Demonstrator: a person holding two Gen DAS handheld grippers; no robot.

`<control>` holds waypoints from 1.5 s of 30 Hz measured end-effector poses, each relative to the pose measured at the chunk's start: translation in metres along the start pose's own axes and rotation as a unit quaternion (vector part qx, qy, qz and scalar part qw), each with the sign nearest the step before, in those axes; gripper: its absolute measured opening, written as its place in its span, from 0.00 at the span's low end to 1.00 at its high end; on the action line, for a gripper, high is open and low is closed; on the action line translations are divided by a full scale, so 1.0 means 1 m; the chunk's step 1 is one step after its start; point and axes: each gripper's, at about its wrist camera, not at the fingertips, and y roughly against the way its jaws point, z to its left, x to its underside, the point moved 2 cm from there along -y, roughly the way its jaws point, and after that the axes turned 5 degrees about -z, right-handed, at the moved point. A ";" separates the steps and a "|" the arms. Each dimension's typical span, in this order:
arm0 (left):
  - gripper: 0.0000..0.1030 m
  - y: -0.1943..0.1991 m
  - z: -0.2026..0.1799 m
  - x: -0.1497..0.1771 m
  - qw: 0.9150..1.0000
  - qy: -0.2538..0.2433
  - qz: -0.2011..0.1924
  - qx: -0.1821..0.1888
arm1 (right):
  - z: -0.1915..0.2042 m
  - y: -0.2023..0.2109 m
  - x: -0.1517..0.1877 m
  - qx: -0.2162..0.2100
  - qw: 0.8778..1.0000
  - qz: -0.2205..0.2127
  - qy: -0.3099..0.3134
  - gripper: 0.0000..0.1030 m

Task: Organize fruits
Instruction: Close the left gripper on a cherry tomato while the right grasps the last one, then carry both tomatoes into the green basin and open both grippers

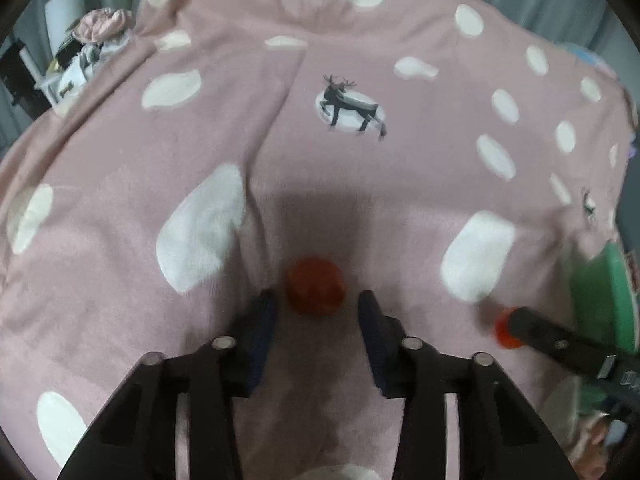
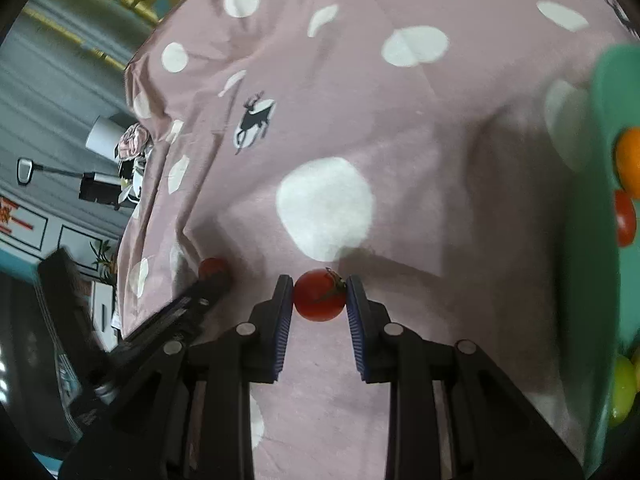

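The right gripper was clamped on a tomato, both blue pads touching its sides, and held it clear above the pink dotted blanket. A green plate stood at the right edge of that view, carrying an orange fruit, a red fruit and a yellow-green fruit.

The left gripper pointed down at a second tomato lying on the blanket. That tomato sat between the fingertips; a gap showed on each side, so the pads did not press on it. The picture was blurred there. The plate lay to that gripper's right, well apart from the second tomato.
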 end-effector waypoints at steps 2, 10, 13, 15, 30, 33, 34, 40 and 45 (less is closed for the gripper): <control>0.32 -0.001 0.000 0.000 1.000 0.002 -0.002 0.000 | -0.004 0.001 0.001 -0.008 1.000 0.004 -0.008 0.27; 0.30 0.002 0.017 -0.007 0.996 0.073 -0.013 0.041 | -0.005 0.009 0.004 -0.010 1.000 0.004 -0.005 0.27; 0.29 0.007 0.013 -0.009 0.996 0.072 -0.016 0.054 | -0.004 0.014 0.005 -0.008 1.000 -0.003 -0.001 0.27; 0.29 0.015 0.011 -0.009 0.996 0.066 -0.022 0.054 | -0.003 0.020 0.006 -0.017 1.000 -0.008 0.000 0.27; 0.29 0.098 -0.046 -0.002 0.991 -0.014 -0.116 0.070 | 0.001 0.095 0.009 -0.051 0.995 -0.079 0.021 0.27; 0.30 0.108 -0.062 0.003 0.990 -0.046 -0.121 0.059 | -0.002 0.103 0.010 -0.047 0.995 -0.087 0.022 0.27; 0.30 0.111 -0.067 0.005 0.989 -0.054 -0.122 0.056 | -0.003 0.106 0.011 -0.047 0.995 -0.089 0.020 0.27; 0.30 0.123 -0.091 0.013 0.986 -0.081 -0.125 0.077 | -0.011 0.121 0.015 -0.040 0.994 -0.102 0.016 0.27; 0.30 0.132 -0.110 0.021 0.984 -0.096 -0.127 0.084 | -0.020 0.134 0.017 -0.041 0.993 -0.115 0.008 0.27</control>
